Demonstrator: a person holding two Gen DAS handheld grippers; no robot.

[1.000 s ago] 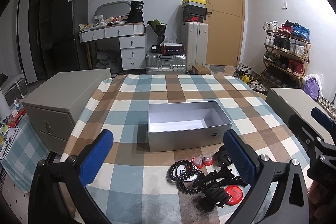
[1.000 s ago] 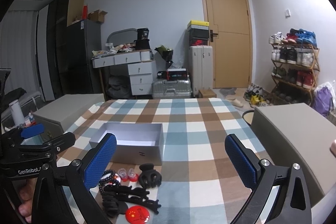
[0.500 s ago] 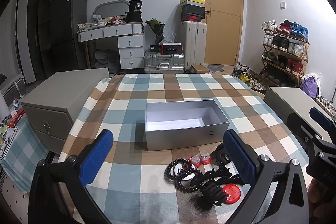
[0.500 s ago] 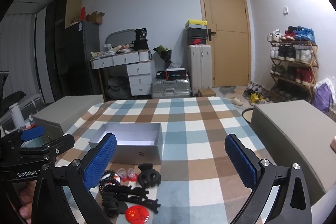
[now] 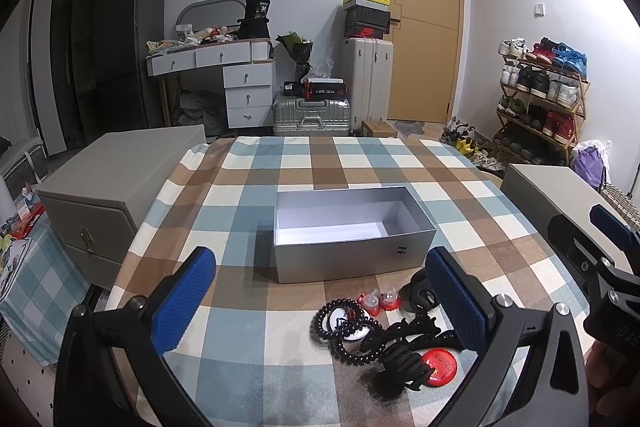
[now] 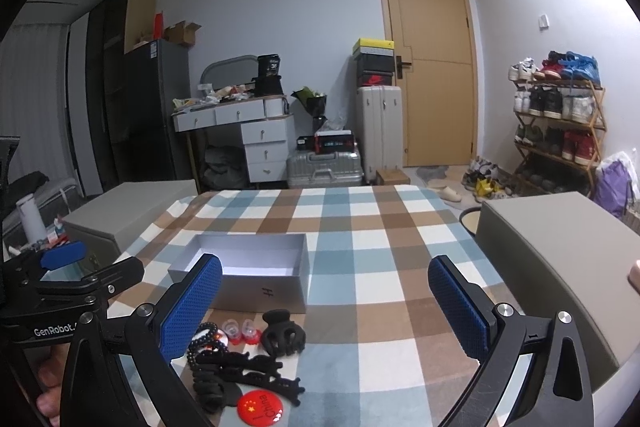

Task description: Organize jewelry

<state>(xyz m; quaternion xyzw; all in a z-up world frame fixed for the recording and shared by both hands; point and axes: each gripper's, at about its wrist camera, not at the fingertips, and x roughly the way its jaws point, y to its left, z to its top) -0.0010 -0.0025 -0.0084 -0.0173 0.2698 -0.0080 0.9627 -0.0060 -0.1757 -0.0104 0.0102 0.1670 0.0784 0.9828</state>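
Note:
An open, empty silver box (image 5: 352,231) stands mid-table on the checked cloth; it also shows in the right wrist view (image 6: 248,277). In front of it lies a pile: a black coil hair tie (image 5: 344,323), two small red pieces (image 5: 378,301), black hair claws (image 5: 404,351) (image 6: 282,333) and a round red China badge (image 5: 440,365) (image 6: 260,407). My left gripper (image 5: 320,301) is open and empty, above the table's near edge, left of the pile. My right gripper (image 6: 326,311) is open and empty, to the right of the pile.
A grey drawer case (image 5: 116,179) stands beside the table on the left, and another grey case (image 6: 560,267) on the right. Behind the table are a desk, suitcases, a door and a shoe rack (image 5: 540,99).
Both grippers have risen and drawn back slightly, staying open. The box and pile have not moved.

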